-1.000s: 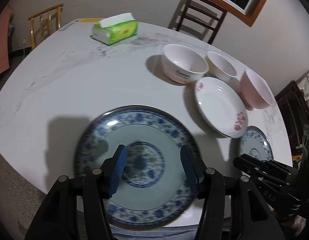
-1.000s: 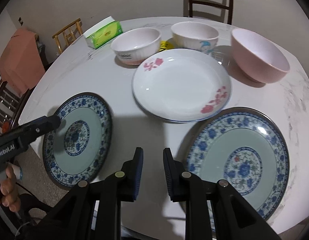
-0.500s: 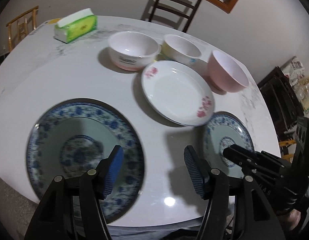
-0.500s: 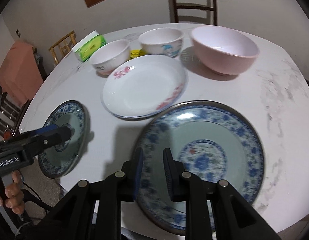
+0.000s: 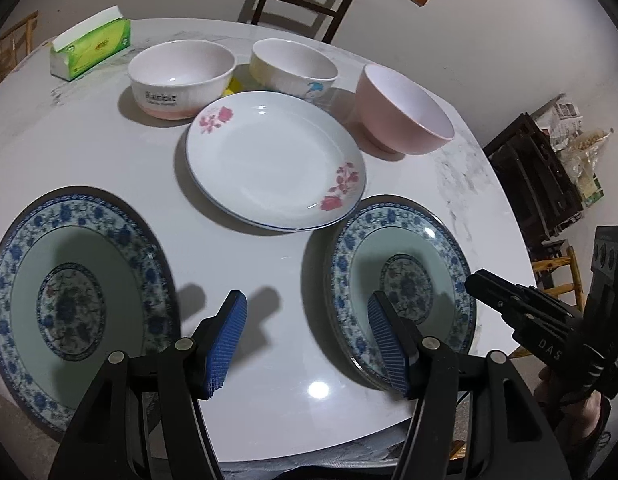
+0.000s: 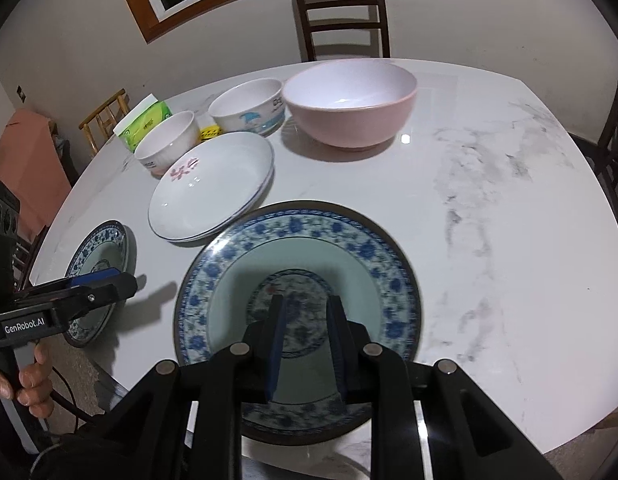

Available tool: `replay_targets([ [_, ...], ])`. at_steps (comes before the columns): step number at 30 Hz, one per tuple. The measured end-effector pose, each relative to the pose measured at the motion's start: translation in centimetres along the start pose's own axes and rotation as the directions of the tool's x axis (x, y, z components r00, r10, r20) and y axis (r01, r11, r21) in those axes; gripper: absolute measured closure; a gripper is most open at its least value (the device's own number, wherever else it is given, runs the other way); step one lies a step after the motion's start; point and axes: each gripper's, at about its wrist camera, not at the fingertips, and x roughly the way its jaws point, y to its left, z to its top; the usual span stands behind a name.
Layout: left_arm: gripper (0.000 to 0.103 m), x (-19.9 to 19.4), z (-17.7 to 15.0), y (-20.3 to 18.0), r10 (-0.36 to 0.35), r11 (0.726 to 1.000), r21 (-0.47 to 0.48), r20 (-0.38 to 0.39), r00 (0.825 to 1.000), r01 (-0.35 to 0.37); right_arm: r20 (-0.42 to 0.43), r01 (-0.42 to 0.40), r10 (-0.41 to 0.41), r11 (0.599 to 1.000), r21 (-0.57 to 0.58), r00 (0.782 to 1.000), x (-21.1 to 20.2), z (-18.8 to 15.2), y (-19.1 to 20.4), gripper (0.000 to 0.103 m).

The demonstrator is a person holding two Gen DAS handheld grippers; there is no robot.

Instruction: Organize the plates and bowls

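Note:
Two blue-patterned plates lie at the near table edge, the left blue plate (image 5: 69, 312) (image 6: 99, 246) and the right blue plate (image 5: 401, 280) (image 6: 301, 264). Behind them sits a white floral plate (image 5: 277, 164) (image 6: 209, 192), seemingly on top of a second one. Further back stand a white bowl (image 5: 181, 76), a cartoon-print bowl (image 5: 293, 64) and a pink bowl (image 5: 405, 108) (image 6: 349, 104). My left gripper (image 5: 307, 336) (image 6: 109, 280) is open and empty over the bare table between the blue plates. My right gripper (image 6: 305, 332) (image 5: 509, 304) hovers over the right blue plate, its jaws narrowly apart with nothing between them.
A green tissue pack (image 5: 91, 48) lies at the back left of the white marble table (image 6: 489, 200). A dark chair (image 6: 341, 16) stands behind the table. A wooden chair (image 6: 105, 116) and dark furniture (image 5: 537, 176) flank it. A person's hand (image 6: 29, 380) holds the left gripper's handle.
My left gripper moved right, off the left blue plate to the gap between the plates, and its jaws widened slightly. My right gripper moved right onto the right blue plate.

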Motion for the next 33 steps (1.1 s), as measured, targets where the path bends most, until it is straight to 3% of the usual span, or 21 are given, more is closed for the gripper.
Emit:
replay_targets([
  [9, 0.043, 0.8, -0.4, -0.9, -0.074, 0.996, 0.04, 0.005, 0.997, 0.074, 0.007, -0.019, 0.019, 1.0, 0.002, 1.0, -0.1, -0.5, -2.9, 0.082],
  [14, 0.043, 1.8, -0.7, -1.1, -0.114, 0.993, 0.021, -0.019, 0.993, 0.115, 0.011, -0.057, 0.057, 0.998, 0.037, 0.998, -0.1, -0.6, -4.8, 0.071],
  [23, 0.043, 3.1, -1.0, -1.4, -0.127, 0.992, 0.005, -0.05, 0.991, 0.128, -0.007, -0.125, 0.127, 0.985, 0.121, 0.992, 0.9, -1.1, -8.7, 0.071],
  [33, 0.045, 4.6, -0.9, -1.7, -0.141, 0.99, -0.012, -0.09, 0.986, 0.141, -0.04, -0.207, 0.215, 0.967, 0.147, 0.976, 2.9, -1.8, -9.9, 0.071],
])
